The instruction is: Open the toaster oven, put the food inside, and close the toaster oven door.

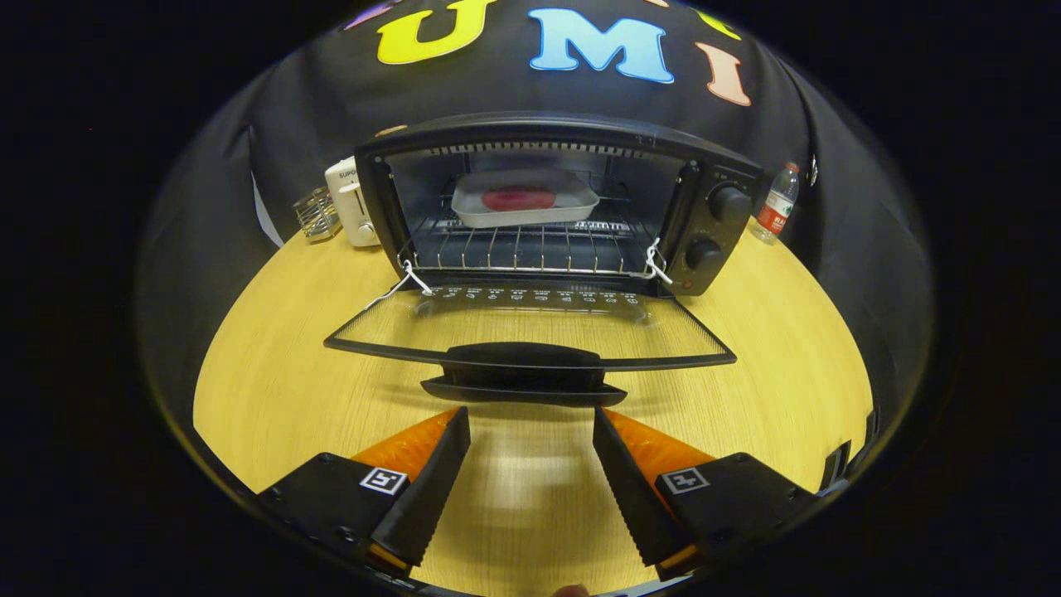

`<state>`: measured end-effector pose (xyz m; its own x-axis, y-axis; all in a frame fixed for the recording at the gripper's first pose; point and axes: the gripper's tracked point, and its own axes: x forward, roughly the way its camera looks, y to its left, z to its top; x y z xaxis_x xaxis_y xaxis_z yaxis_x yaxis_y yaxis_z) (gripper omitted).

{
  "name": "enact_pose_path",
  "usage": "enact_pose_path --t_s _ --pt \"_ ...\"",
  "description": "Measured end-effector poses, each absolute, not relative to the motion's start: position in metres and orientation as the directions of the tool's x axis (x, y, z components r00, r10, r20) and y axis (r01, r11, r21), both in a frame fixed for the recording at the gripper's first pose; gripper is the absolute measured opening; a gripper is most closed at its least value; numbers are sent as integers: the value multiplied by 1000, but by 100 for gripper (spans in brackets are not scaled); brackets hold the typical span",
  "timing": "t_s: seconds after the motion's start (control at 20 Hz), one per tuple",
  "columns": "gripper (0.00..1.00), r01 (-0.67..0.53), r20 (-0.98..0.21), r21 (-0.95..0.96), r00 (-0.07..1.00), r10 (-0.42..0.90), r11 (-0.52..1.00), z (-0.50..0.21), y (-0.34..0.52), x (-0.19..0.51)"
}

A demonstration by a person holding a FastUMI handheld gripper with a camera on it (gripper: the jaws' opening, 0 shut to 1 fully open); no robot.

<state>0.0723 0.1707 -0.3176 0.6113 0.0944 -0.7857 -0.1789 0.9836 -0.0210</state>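
Food in, door [530,332] down — closing is left.
Gripper [530,448] wide open, empty; the stiff, hinged glass door lifts best by its black handle [522,369] just ahead.

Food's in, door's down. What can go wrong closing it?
1. The open gripper sits just short of the black door handle; its jaws may slip off that thin curved bar.
2. The glass toaster oven door lies flat near the wooden table, leaving little room underneath.
3. White cords at the hinges might snag.
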Motion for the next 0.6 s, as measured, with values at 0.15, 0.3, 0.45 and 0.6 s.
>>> enact_pose_path --t_s 0.15,0.3,0.45,0.6 --pt "95 -169 -759 -33 646 85 985 -304 171 75" --pt "95 -164 -728 -42 681 83 986 -286 173 79" --pt "95 -147 -698 -37 711 79 988 -268 174 86" --pt "96 -139 -673 -34 735 81 990 -256 176 98"
